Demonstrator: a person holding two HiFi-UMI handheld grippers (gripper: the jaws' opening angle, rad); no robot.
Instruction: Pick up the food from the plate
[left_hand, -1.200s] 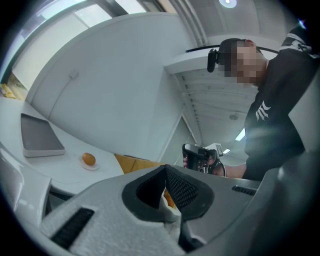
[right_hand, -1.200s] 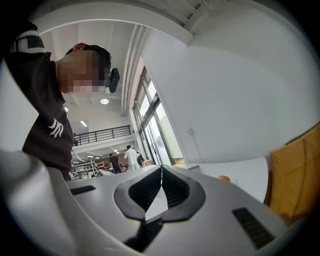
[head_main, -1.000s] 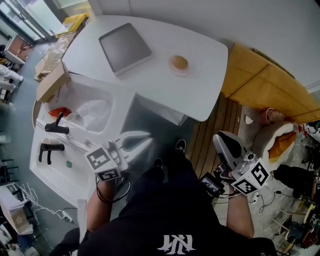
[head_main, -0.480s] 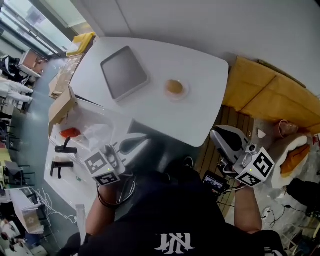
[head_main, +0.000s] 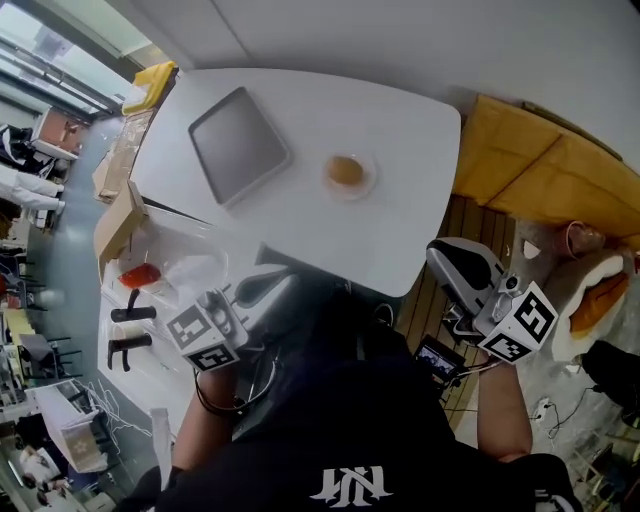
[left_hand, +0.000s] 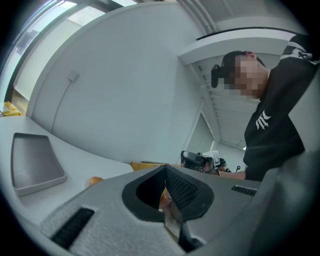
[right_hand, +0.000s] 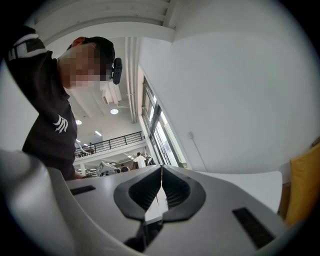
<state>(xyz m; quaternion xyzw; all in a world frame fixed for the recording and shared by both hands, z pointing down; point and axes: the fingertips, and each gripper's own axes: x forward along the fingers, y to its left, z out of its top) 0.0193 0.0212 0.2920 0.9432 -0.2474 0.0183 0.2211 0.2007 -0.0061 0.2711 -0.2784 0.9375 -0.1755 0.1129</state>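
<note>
food (head_main: 345, 170) on plate (head_main: 369, 186); left hand-held gripper (head_main: 275, 282) and right hand-held gripper (head_main: 440, 252) empty, jaws together

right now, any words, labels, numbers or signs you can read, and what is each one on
Black shirt: white interlocked-letter emblem, possibly "NY", not certain.
Left marker cube, right marker cube: black-and-white square patterns, no letters or numbers.
Small dark screen: too small to read.
Nothing else is readable.
</note>
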